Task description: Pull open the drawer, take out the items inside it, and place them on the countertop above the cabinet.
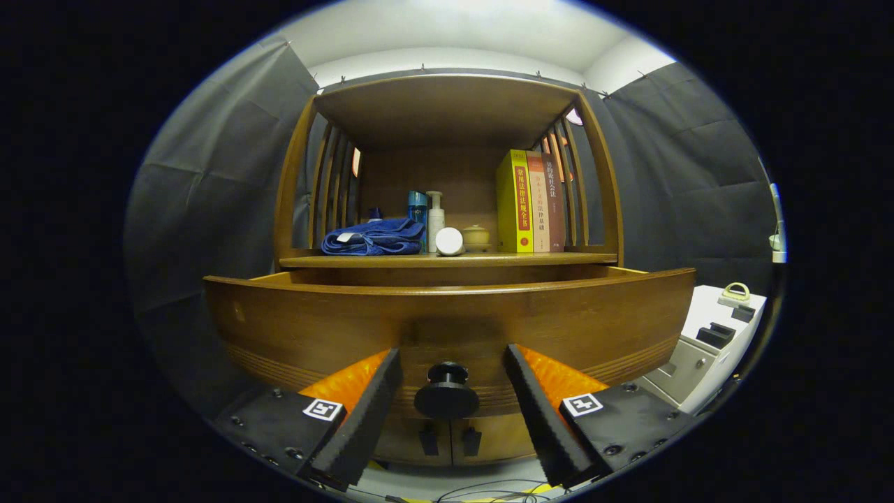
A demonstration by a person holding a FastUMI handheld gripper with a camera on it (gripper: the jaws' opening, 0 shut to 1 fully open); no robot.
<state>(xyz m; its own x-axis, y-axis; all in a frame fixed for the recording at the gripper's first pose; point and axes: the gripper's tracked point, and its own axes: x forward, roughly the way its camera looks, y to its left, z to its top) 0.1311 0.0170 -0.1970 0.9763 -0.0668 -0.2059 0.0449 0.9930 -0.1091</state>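
Observation:
The wooden drawer (pixel 447 321) of the cabinet stands pulled out toward me, and its front panel hides whatever lies inside. A dark round knob (pixel 447 392) sticks out of the panel's lower middle. My gripper (pixel 452 351) is open, with one finger on each side of the knob and a gap between each finger and it. Above and behind the drawer runs the countertop (pixel 559 259), under a wooden shelf roof.
On the countertop sit a folded blue towel (pixel 374 237), a blue bottle (pixel 418 209), a white pump bottle (pixel 435 218), a white jar (pixel 449 241), a small lidded pot (pixel 476 236) and upright books (pixel 531 202). Below the drawer are two cabinet doors (pixel 447 440). A white unit (pixel 705 349) stands at the right.

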